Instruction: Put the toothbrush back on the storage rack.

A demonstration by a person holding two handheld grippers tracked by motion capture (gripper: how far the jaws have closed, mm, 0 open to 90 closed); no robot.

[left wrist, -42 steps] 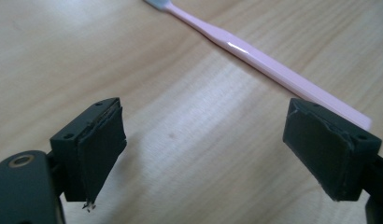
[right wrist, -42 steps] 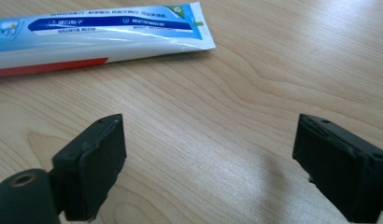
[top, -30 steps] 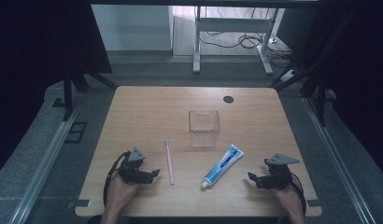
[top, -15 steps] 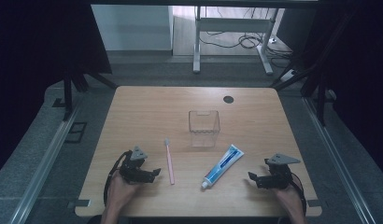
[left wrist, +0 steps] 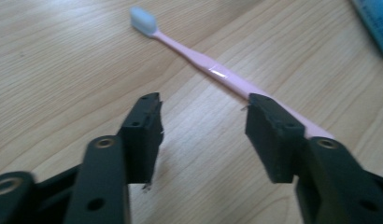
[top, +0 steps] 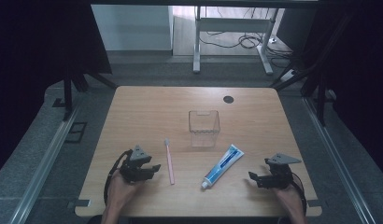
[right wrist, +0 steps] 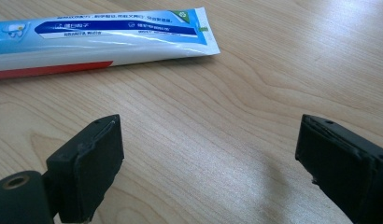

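Left gripper (top: 151, 168): jaws spread, nothing between them; black blocky pads low over the wood, the right-hand pad just in front of the toothbrush handle in the left gripper view (left wrist: 203, 121).
Right gripper (top: 254, 177): jaws spread wide and empty, matte black pads with worn edges (right wrist: 208, 154), bare wood between them.
Hands: one hand (top: 118, 189) gripped the left tool, the other hand (top: 288, 198) the right, both at the near edge.
Toothbrush (top: 169, 161): slim pink plastic handle, pale bristle head pointing away from the person, lying flat just beside the left gripper (left wrist: 217, 74).
Toothpaste tube (top: 223, 165): flattened glossy tube, blue and white with a red stripe, lying diagonally, cap end nearest the person, crimped end toward the cup (right wrist: 101, 39).
Cup (top: 204, 128): clear squarish plastic container, upright, mid-table beyond both items.
Tabletop (top: 147, 112): light wood grain, smooth, rounded corners, a dark round grommet (top: 228, 99) near the far edge.
Room: dark curtains at both sides, grey floor, a white desk frame and cables behind.
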